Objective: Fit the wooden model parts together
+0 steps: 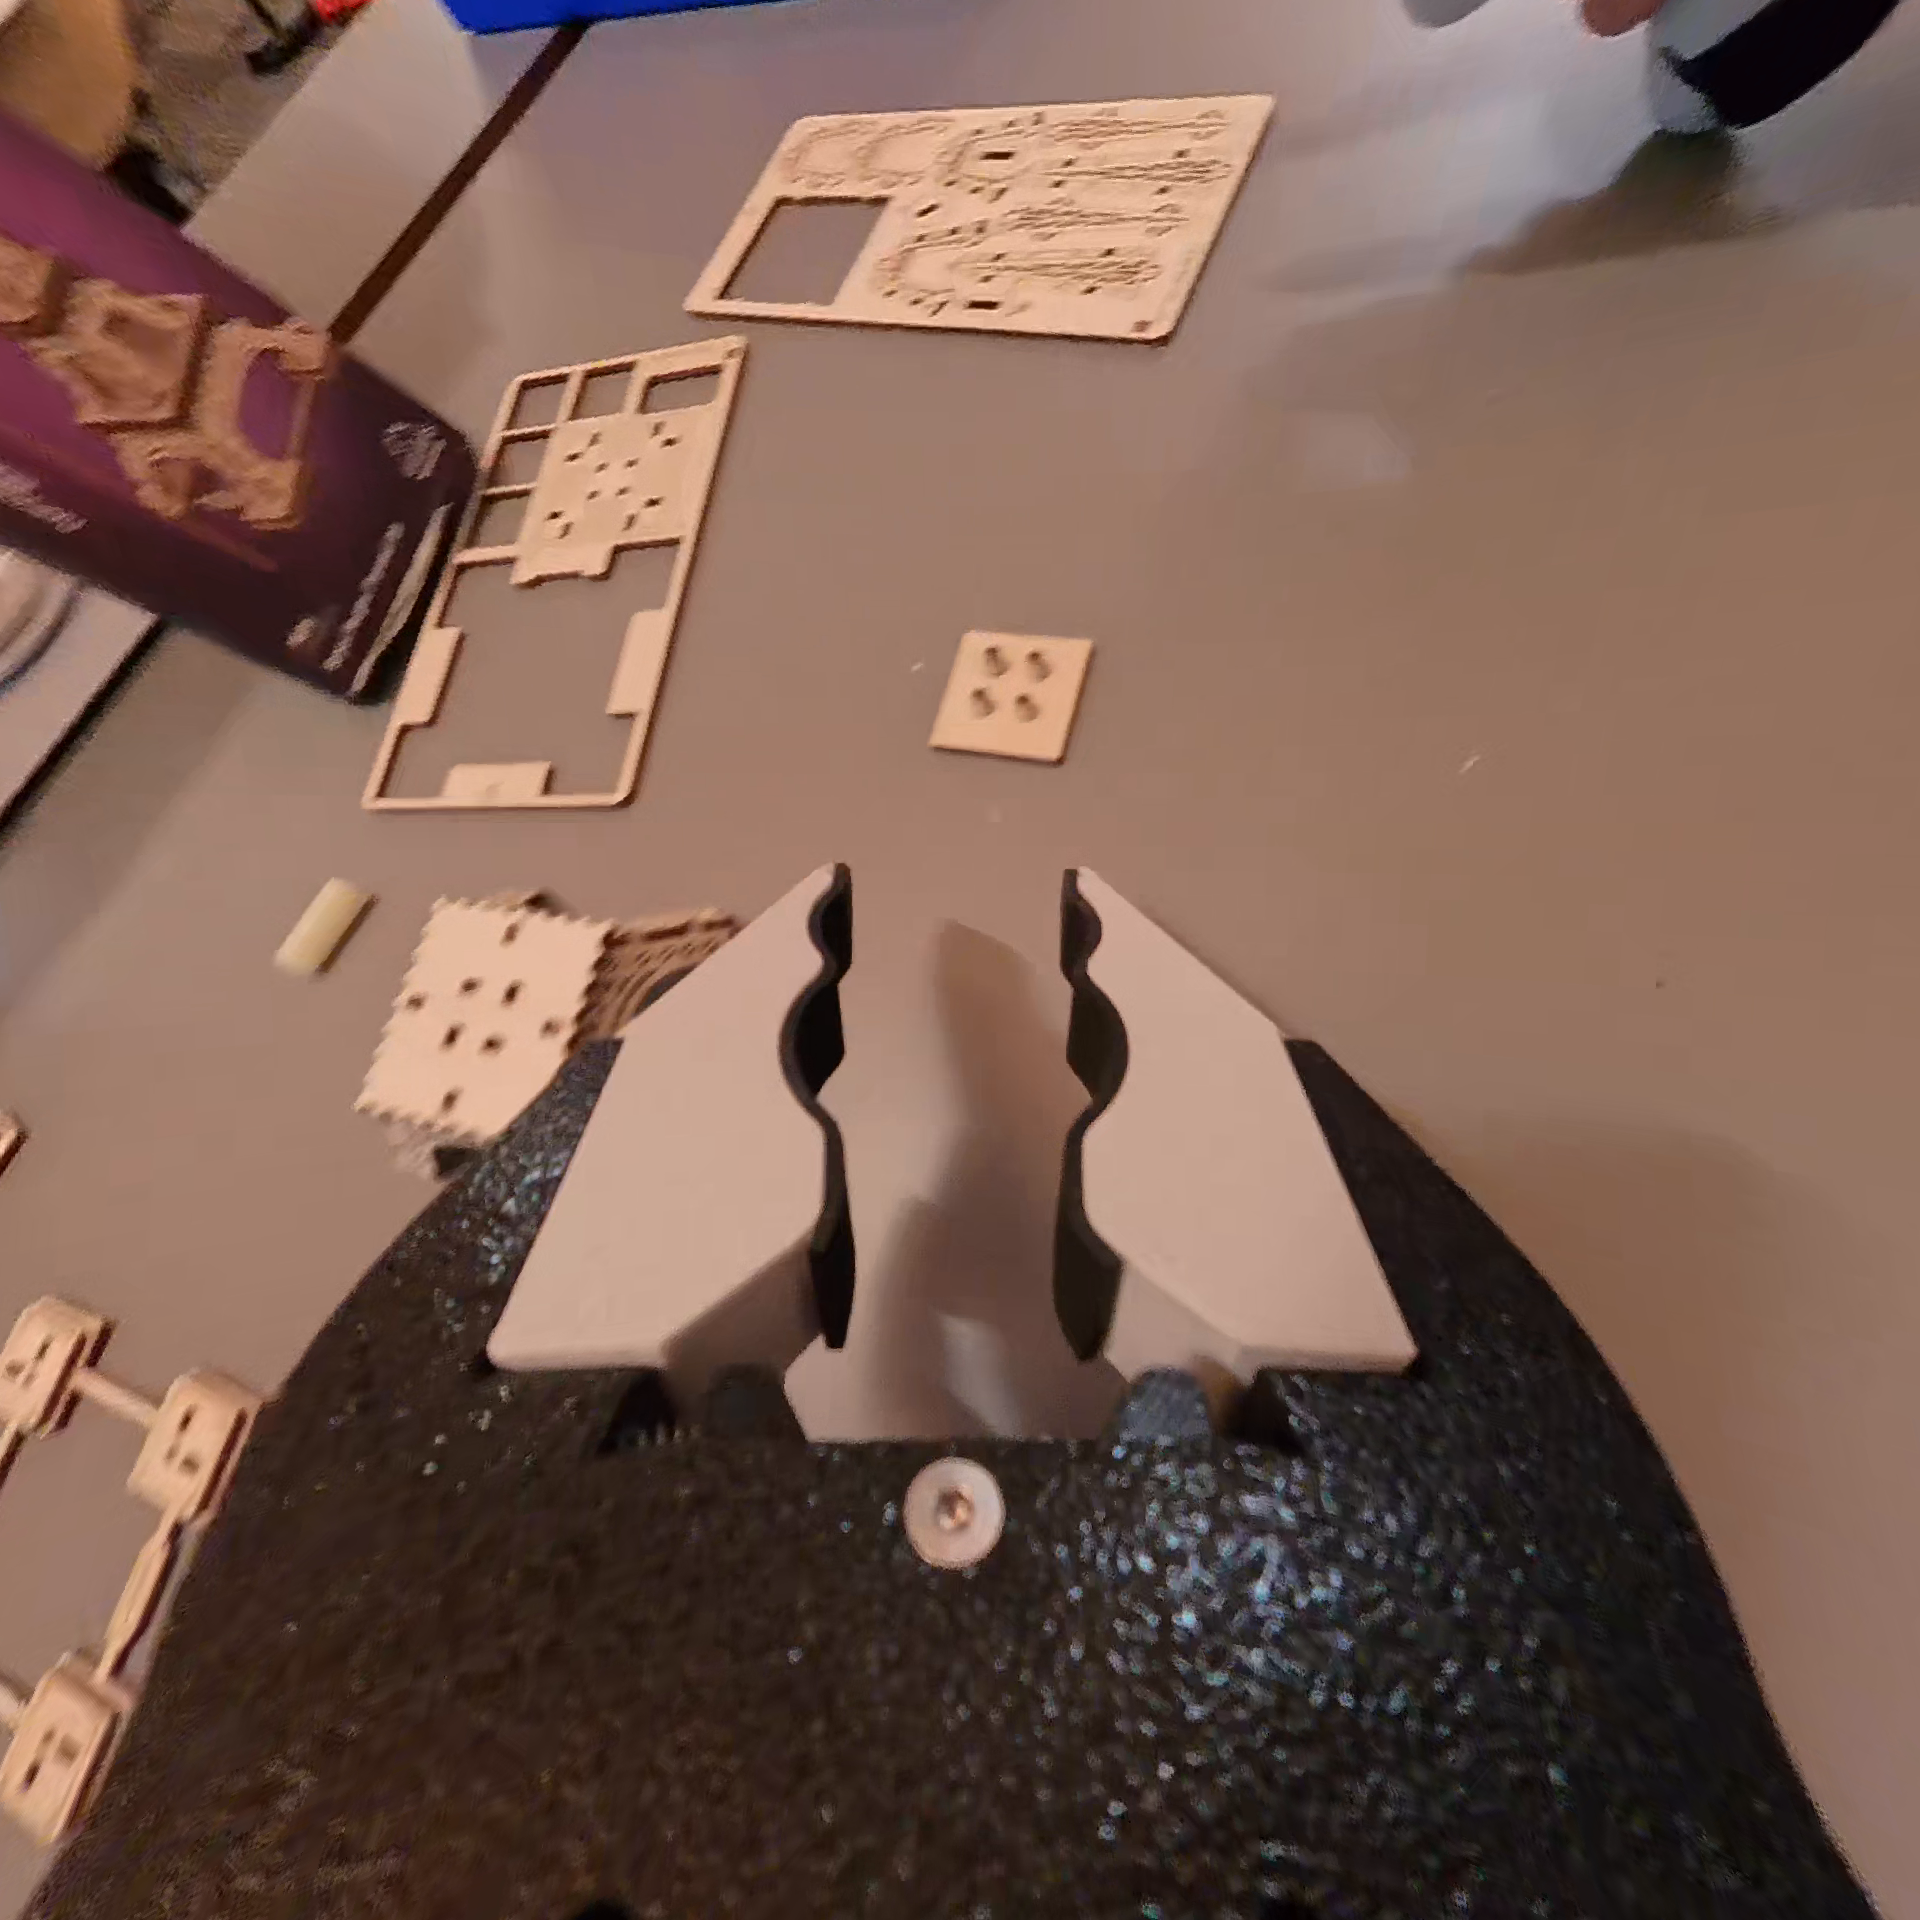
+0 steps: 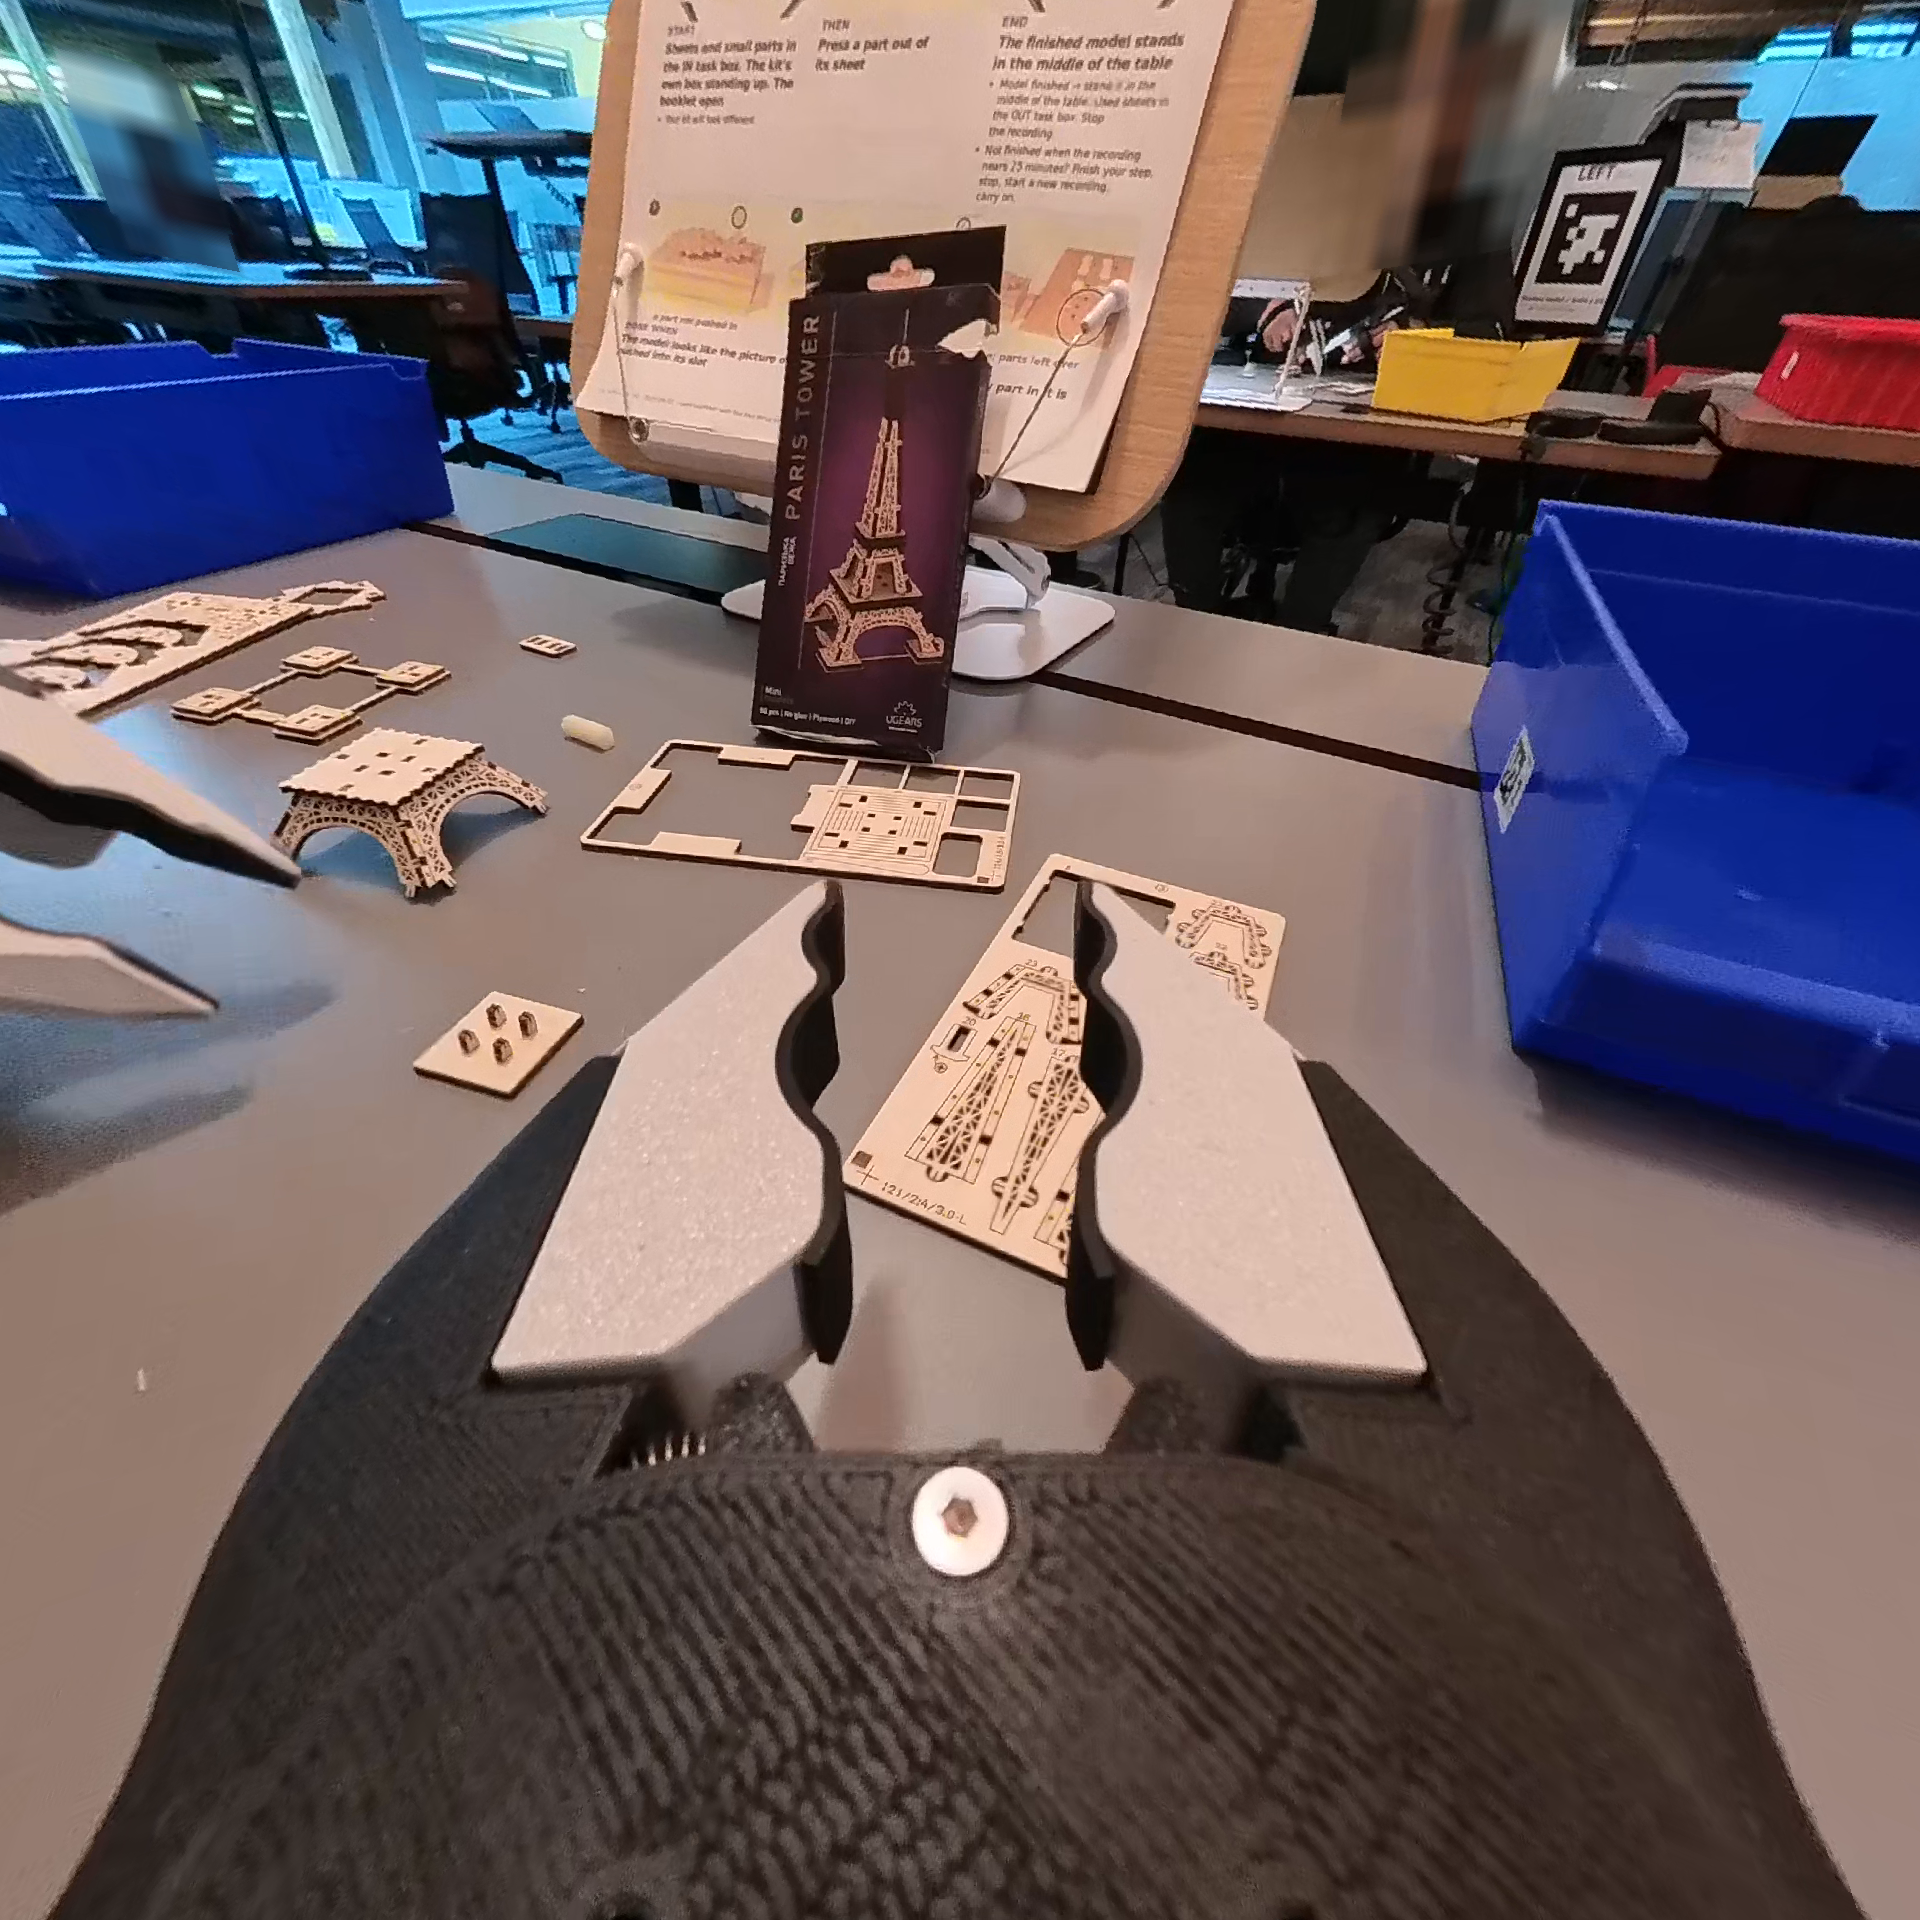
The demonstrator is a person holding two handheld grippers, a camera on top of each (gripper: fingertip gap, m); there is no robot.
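Note:
My left gripper (image 1: 958, 883) is open and empty, low over the grey table (image 1: 1455, 727). The assembled wooden tower base (image 1: 488, 1023) stands just left of its left finger. A small square plate with four pegs (image 1: 1013, 694) lies ahead of it. My right gripper (image 2: 956, 904) is open and empty, hovering over a part sheet with tower-side pieces (image 2: 997, 1091). In the right wrist view the tower base (image 2: 405, 805), the pegged plate (image 2: 499, 1042) and the left gripper (image 2: 255, 940) are at the left.
A mostly emptied frame sheet (image 2: 810, 816) and the upright purple kit box (image 2: 873, 520) are ahead. A four-pad frame piece (image 2: 312, 694), a pale stick (image 2: 588, 730) and another sheet (image 2: 197, 629) lie at the left. Blue bins (image 2: 1714, 831) (image 2: 208, 457) flank the table. An instruction stand (image 2: 935, 208) is behind. There is about 20 cm between the tips of the two grippers. Between my left fingertips and the pegged plate (image 2: 499, 1042) there is roughly 6 cm. It turns up in the left wrist view (image 1: 1022, 676) as well.

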